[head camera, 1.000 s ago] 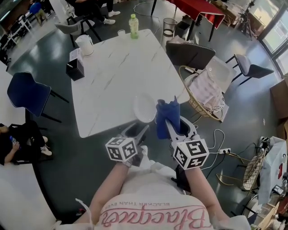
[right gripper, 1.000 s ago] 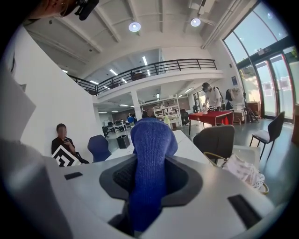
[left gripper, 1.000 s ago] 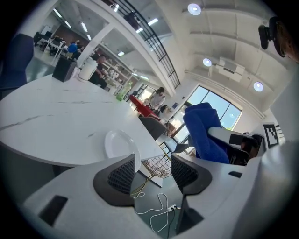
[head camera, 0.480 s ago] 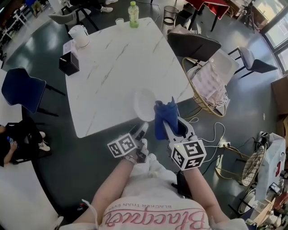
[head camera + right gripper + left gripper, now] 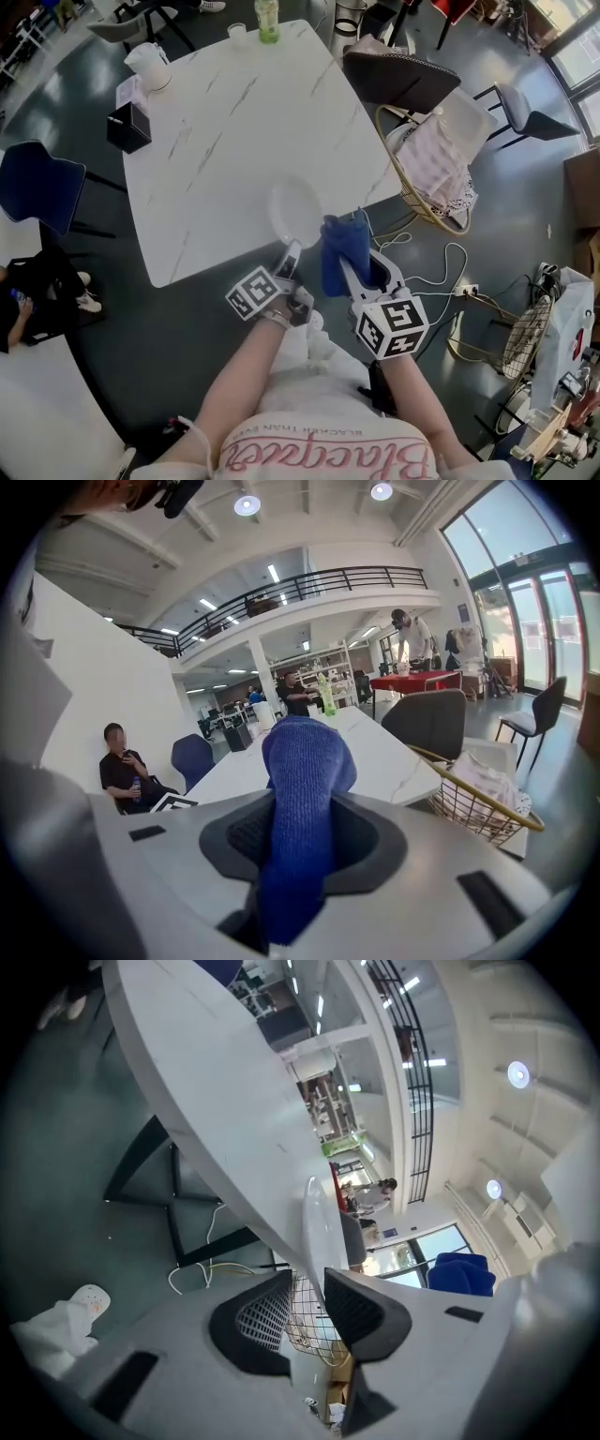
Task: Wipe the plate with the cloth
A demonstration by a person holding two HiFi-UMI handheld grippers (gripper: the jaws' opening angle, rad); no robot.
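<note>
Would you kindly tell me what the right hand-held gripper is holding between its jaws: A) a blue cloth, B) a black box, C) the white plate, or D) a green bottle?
A: in the right gripper view, the blue cloth stands pinched between the two jaws of the right hand-held gripper, bulging up above them.

The person wears a white shirt (image 5: 314,445) with large pink script lettering across the chest and a thin line of small dark print beside it. The left gripper (image 5: 288,255) and the right gripper (image 5: 349,255) are both light grey, and each bears a white marker cube (image 5: 253,293) with black square patterns at its near end. Seen along the jaws, both have broad, smooth grey bodies with dark rectangular slots (image 5: 486,891) and black pads (image 5: 246,1321) whose faces carry a fine grid texture.
</note>
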